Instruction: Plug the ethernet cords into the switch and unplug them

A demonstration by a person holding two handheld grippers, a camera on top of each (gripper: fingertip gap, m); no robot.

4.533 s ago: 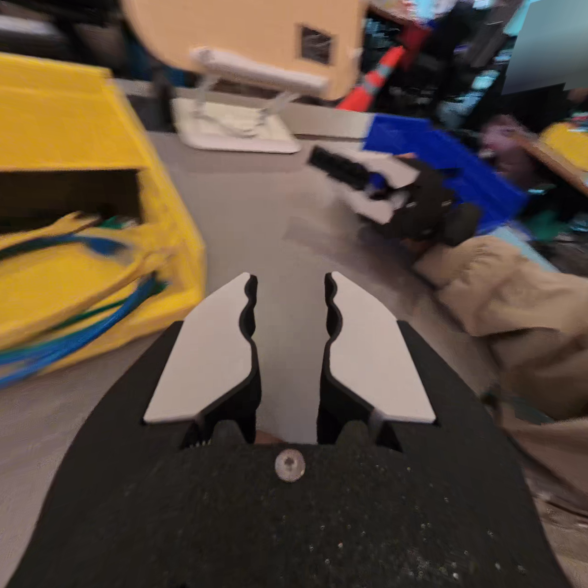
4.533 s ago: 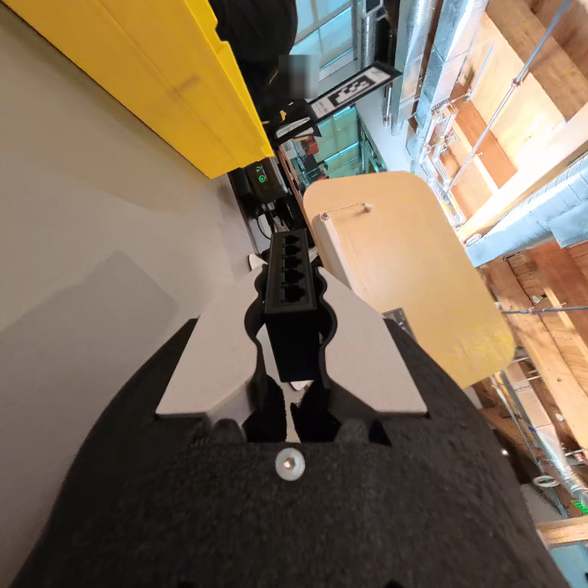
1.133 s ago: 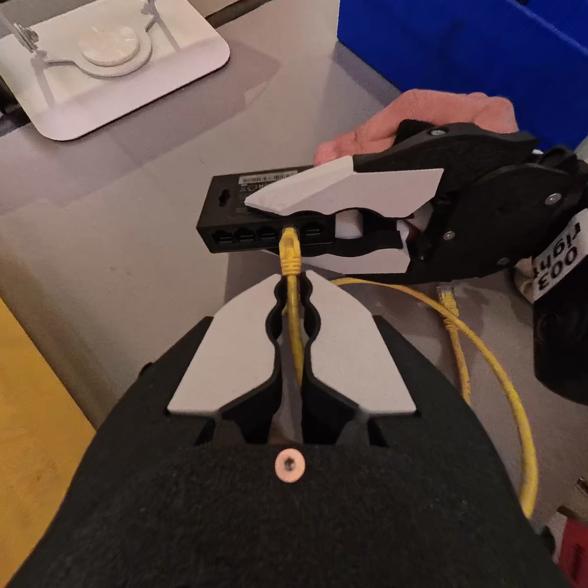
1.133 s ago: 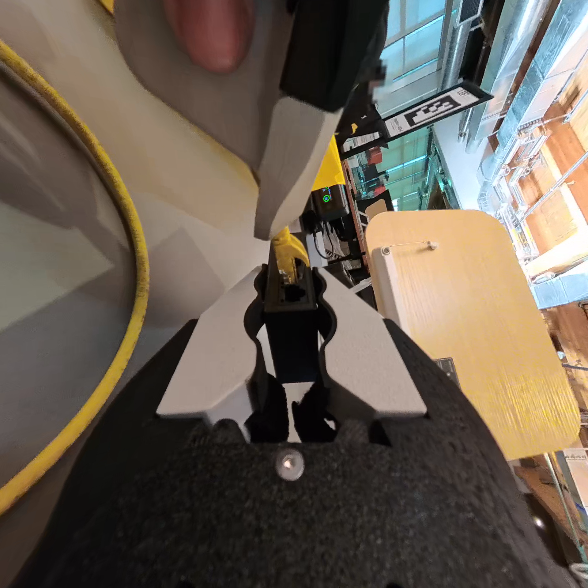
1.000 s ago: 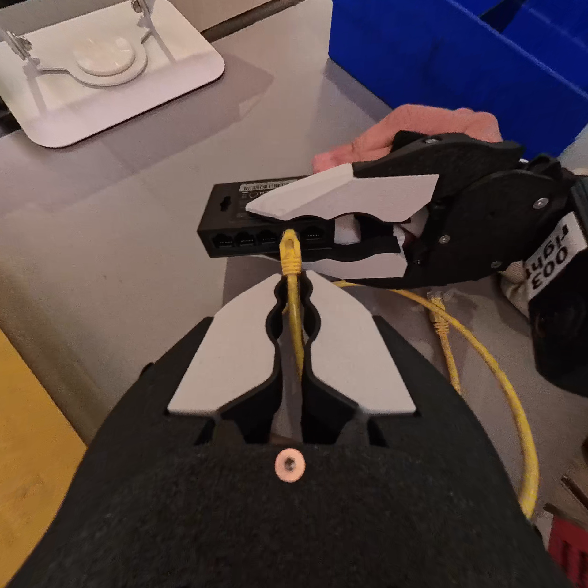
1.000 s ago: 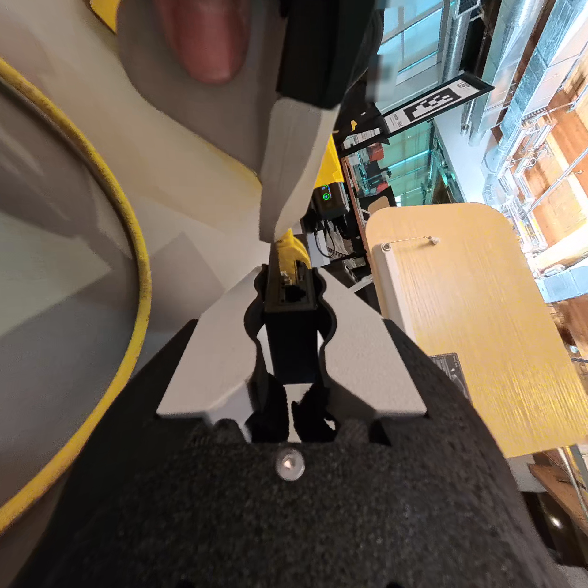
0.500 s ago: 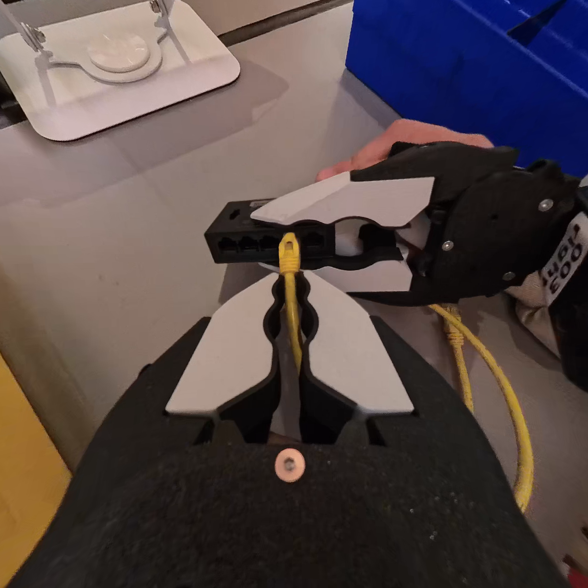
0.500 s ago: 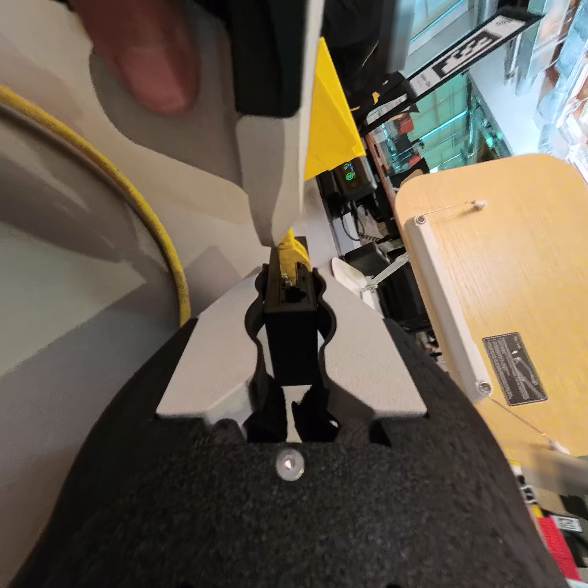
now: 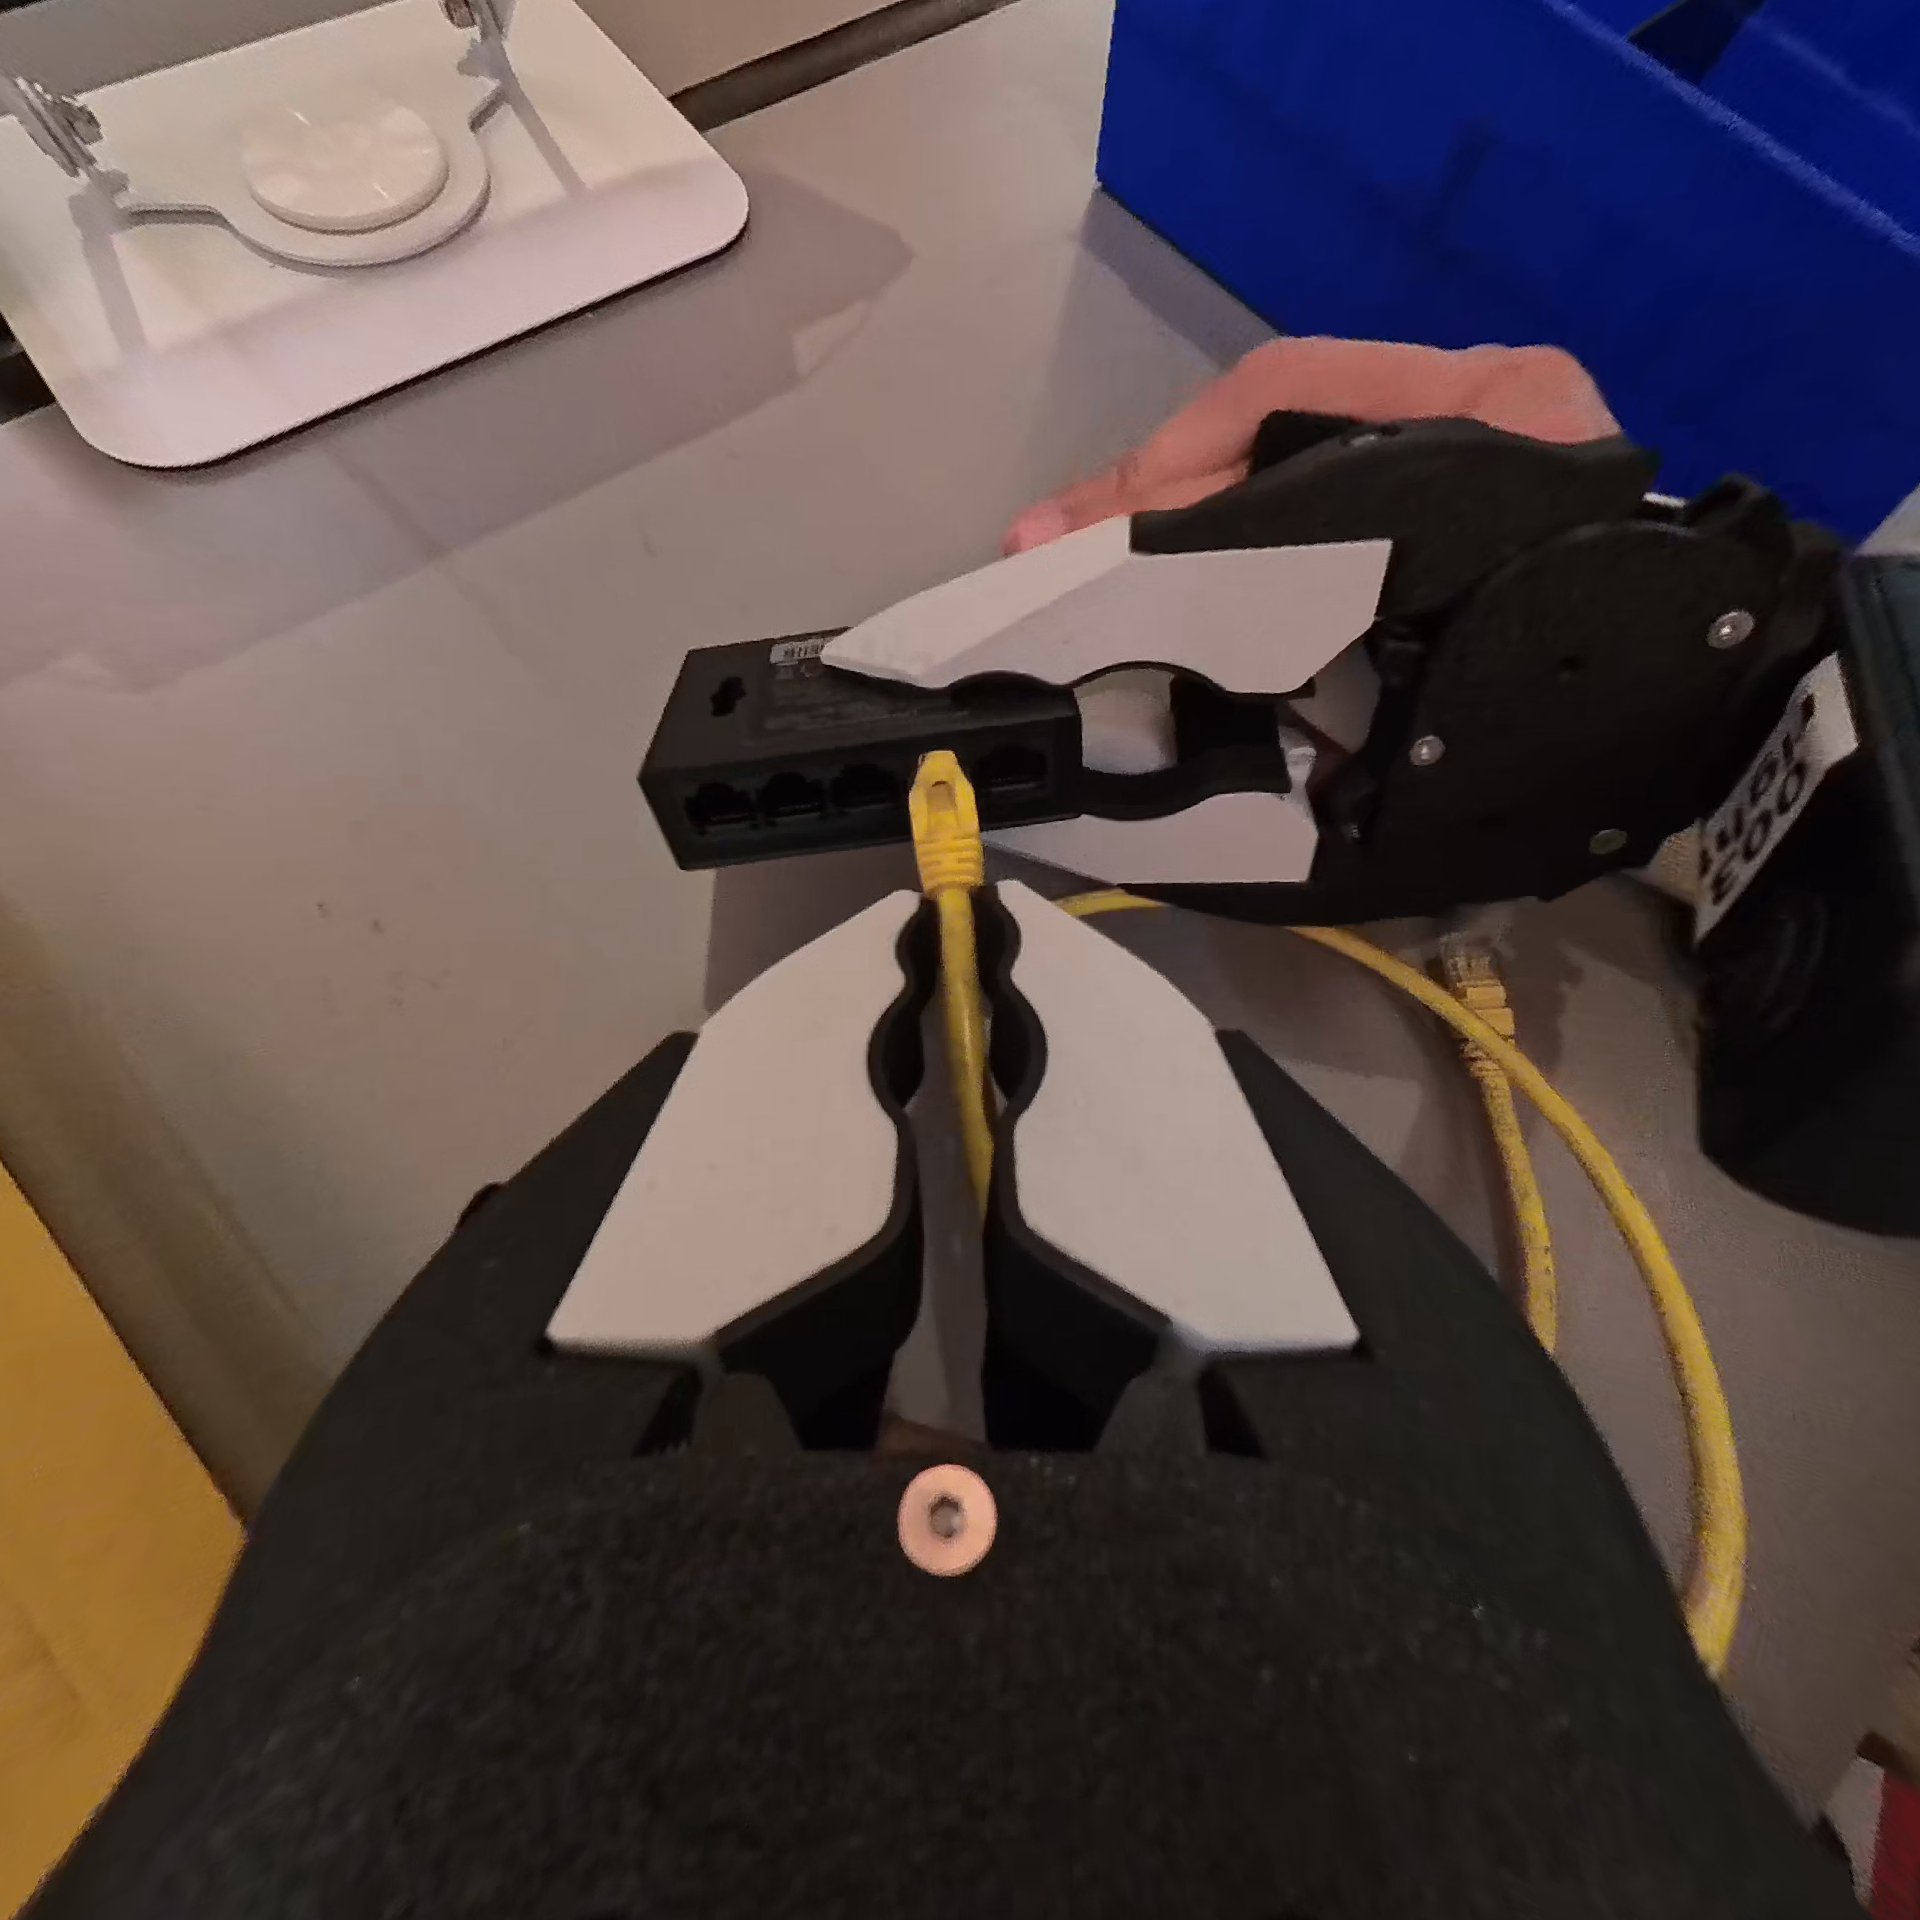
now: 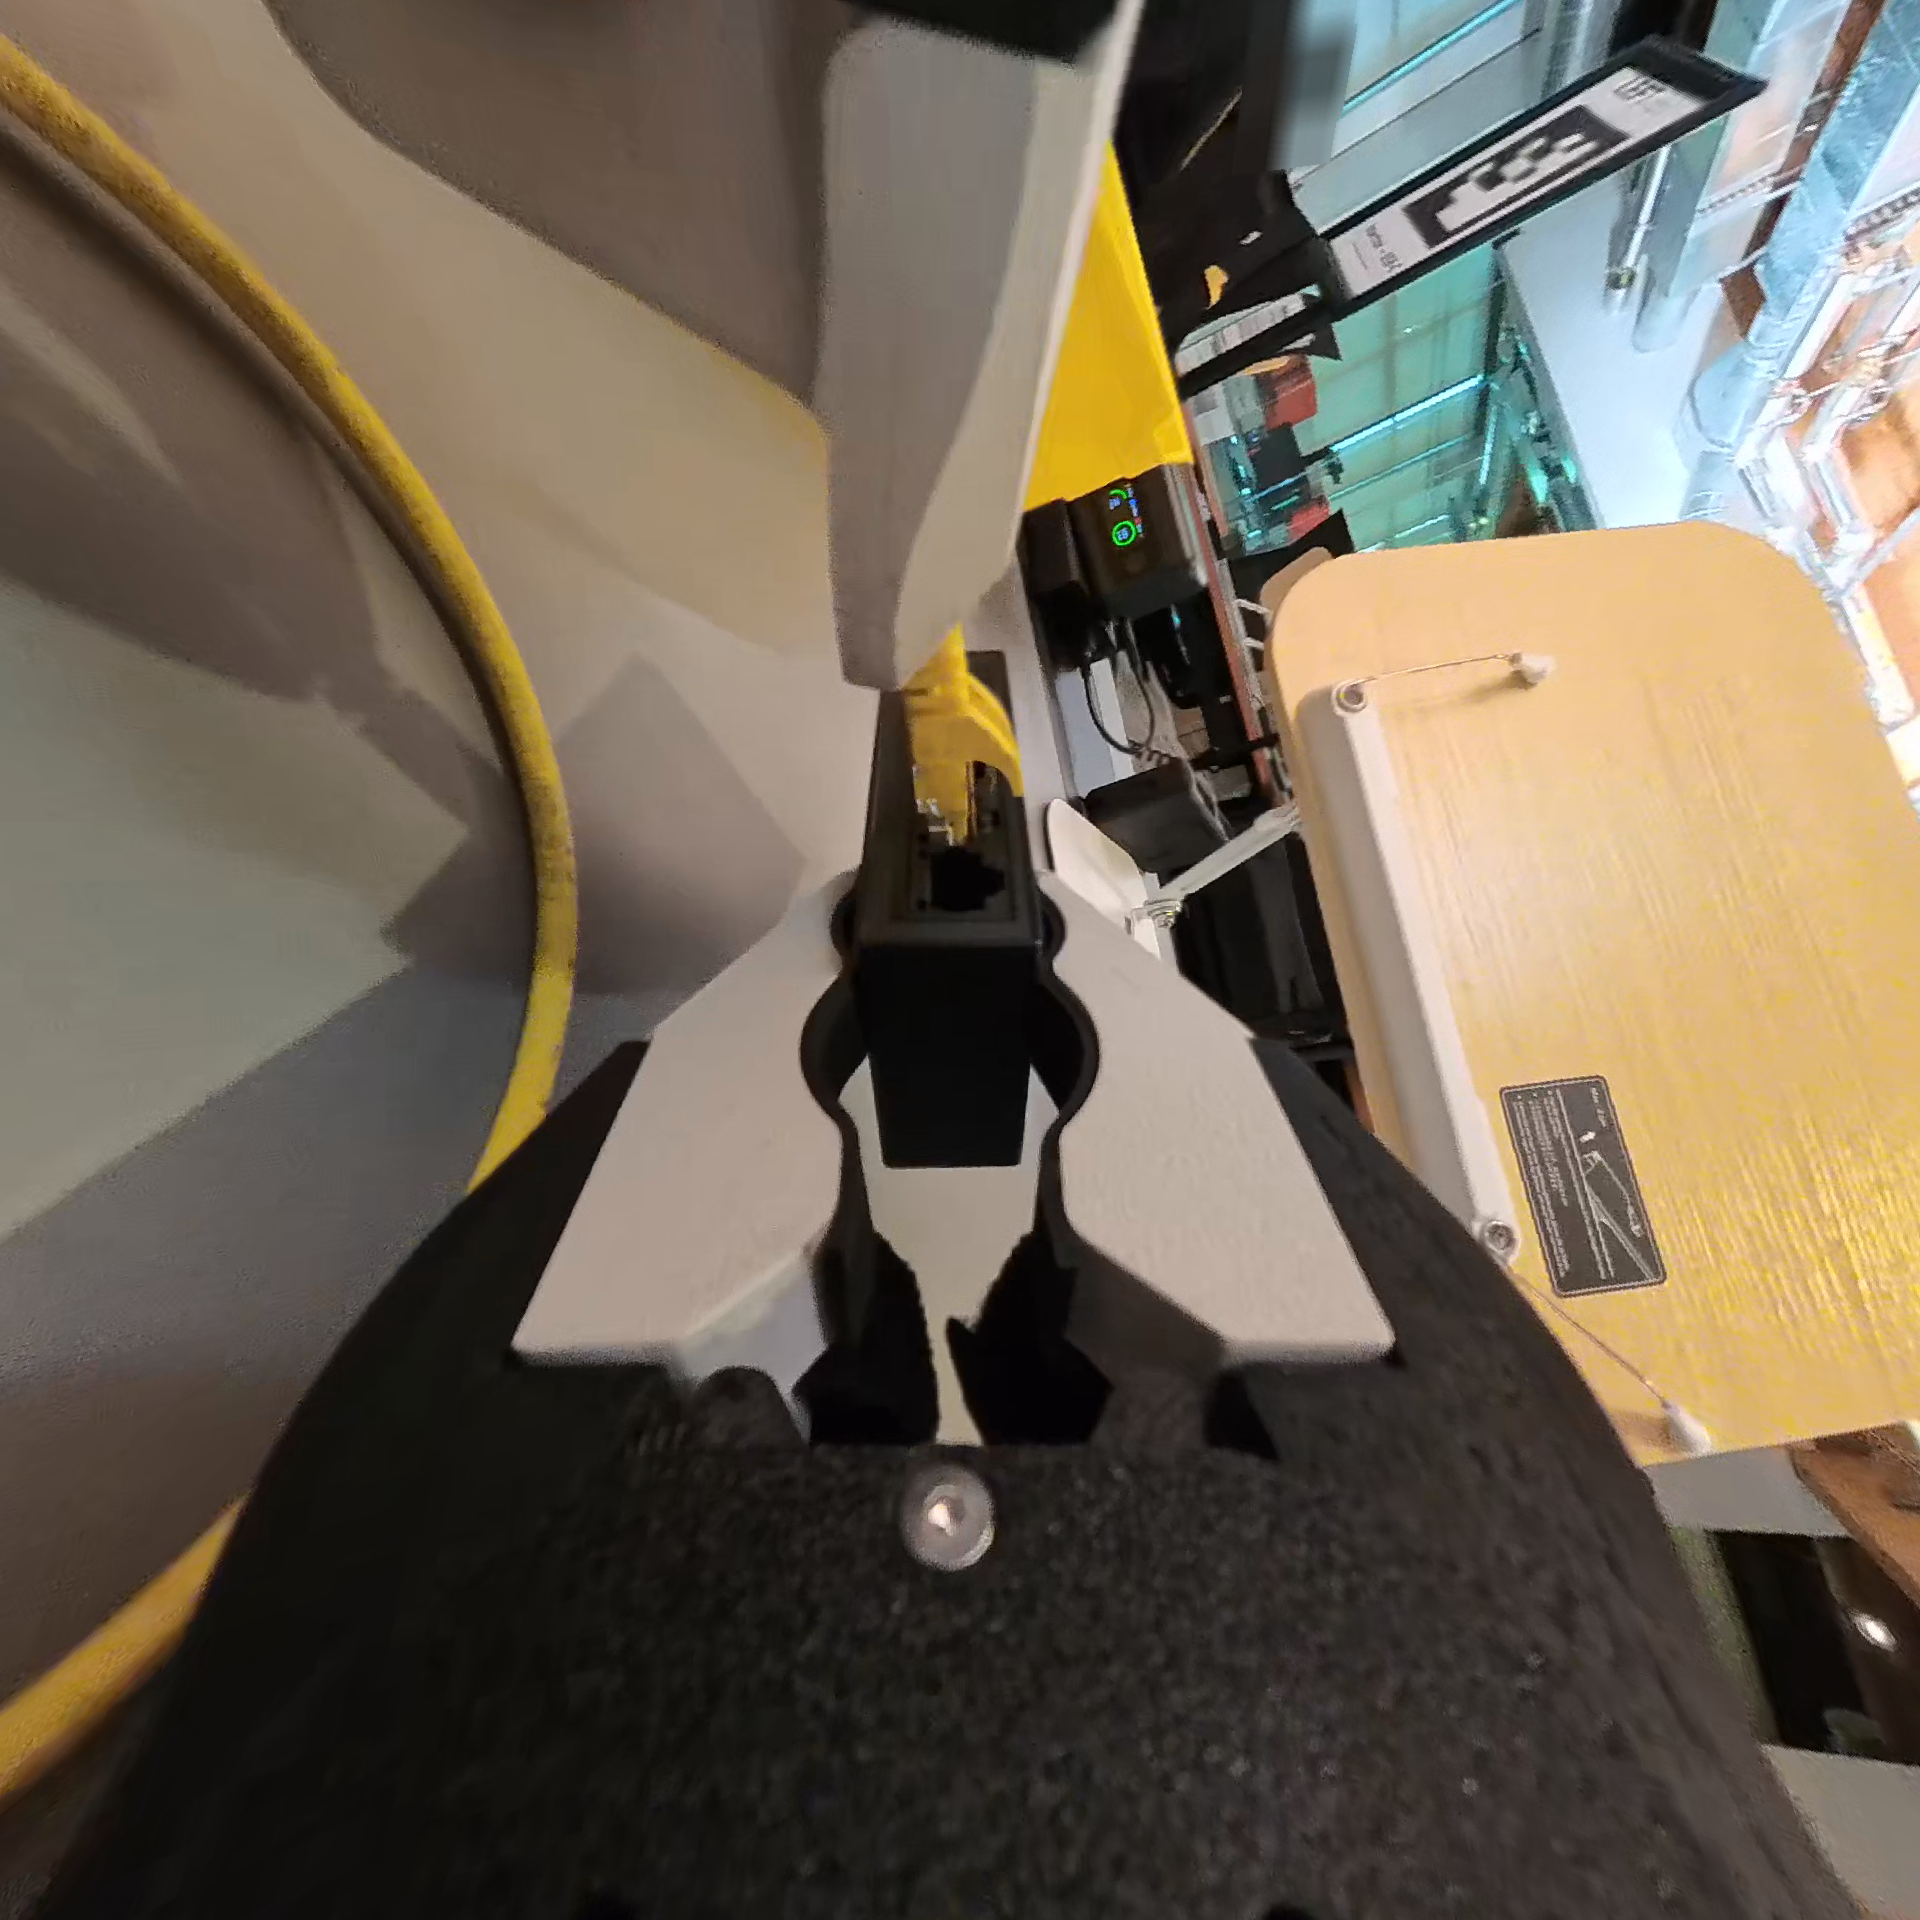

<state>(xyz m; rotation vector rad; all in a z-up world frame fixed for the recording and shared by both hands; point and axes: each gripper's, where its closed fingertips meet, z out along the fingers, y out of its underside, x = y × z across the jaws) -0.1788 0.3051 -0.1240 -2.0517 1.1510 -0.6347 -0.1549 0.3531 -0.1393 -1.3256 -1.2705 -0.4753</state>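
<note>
In the left wrist view, my left gripper (image 9: 951,899) is shut on a yellow ethernet cord (image 9: 966,1049) just behind its plug (image 9: 940,821). The plug's tip is at the fourth port from the left of the black switch (image 9: 831,774); I cannot tell whether it is seated. My right gripper (image 9: 909,748) reaches in from the right and is shut on the switch's right end, just above the grey table (image 9: 416,831). In the right wrist view, the right gripper (image 10: 945,904) clamps the switch (image 10: 945,1039), with the plug (image 10: 951,748) at a port beyond it.
The cord loops right on the table, and its other plug (image 9: 1475,966) lies loose. A blue bin (image 9: 1455,208) stands behind, and a white stand base (image 9: 364,208) lies at the far left. A hand (image 9: 1351,405) holds the right gripper. The table edge (image 9: 125,1091) is on the left. My right fingertips sit around 6 centimeters from my left ones. To reach the white stand base (image 9: 364,208) in a straight line is about 25 centimeters for my right fingers, about 30 centimeters for my left.
Both grippers and the switch have shifted slightly together. The plug stays at the same port, and both grips are unchanged.
</note>
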